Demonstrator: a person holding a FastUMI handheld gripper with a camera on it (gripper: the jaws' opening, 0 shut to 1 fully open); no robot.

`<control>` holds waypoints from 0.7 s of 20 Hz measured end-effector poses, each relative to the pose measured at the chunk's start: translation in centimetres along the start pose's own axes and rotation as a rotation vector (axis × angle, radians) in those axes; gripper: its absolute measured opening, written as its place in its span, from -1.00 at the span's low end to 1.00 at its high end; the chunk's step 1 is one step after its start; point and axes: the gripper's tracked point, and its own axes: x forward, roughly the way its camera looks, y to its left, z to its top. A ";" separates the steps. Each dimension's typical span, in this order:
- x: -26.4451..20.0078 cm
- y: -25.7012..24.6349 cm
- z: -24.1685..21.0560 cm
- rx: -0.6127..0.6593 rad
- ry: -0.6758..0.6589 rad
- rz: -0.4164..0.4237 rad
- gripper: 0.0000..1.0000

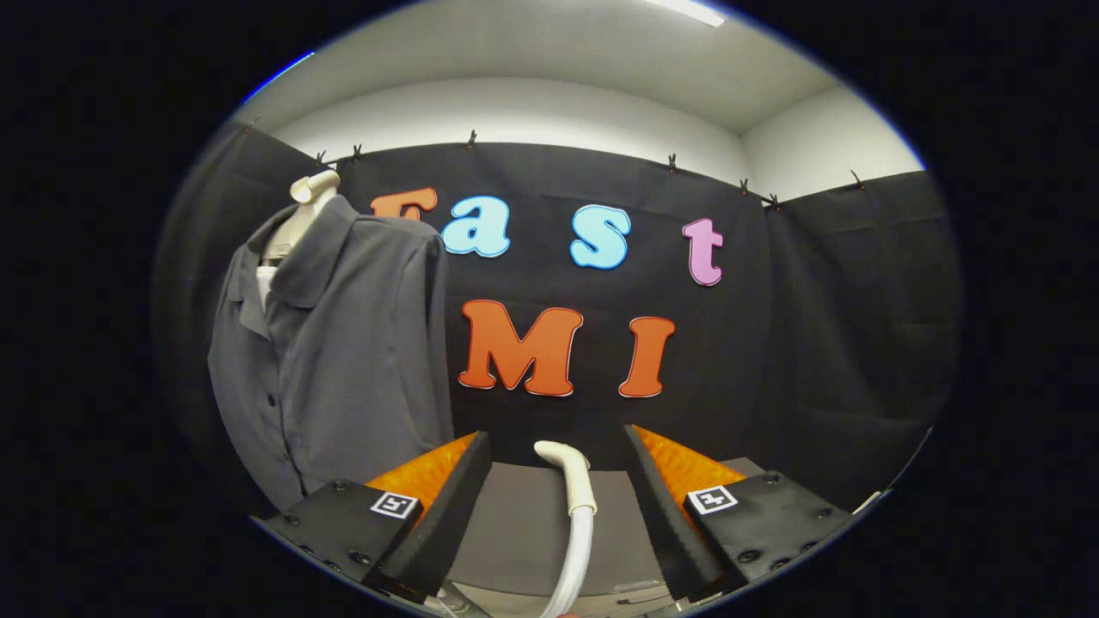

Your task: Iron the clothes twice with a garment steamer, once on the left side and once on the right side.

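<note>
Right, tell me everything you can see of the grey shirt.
The grey shirt hangs upright on a cream mannequin, whose neck stub rises from the open collar. It is dark grey, of a matte woven look, with a fold-down collar and a buttoned front showing small dark buttons. It stands against the black cloth wall, beyond and to the left of the open claw, which does not touch it.

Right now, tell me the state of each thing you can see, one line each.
Grey shirt: hanging on a mannequin form, buttoned, off to the side beyond the fingers.
Steamer head: between the fingers, touched by neither, its white hose trailing back toward the camera.
Gripper: open, fingers spread apart, holding nothing.
Table: grey, beneath the steamer head.
</note>
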 end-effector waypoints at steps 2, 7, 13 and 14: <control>4.0 -0.6 -1.7 -0.014 0.091 0.025 0.96; 13.1 -2.6 -9.1 -0.009 0.317 0.073 0.97; 17.7 -2.4 -16.8 0.016 0.528 0.107 0.97; 18.3 -2.4 -18.2 0.010 0.573 0.110 0.98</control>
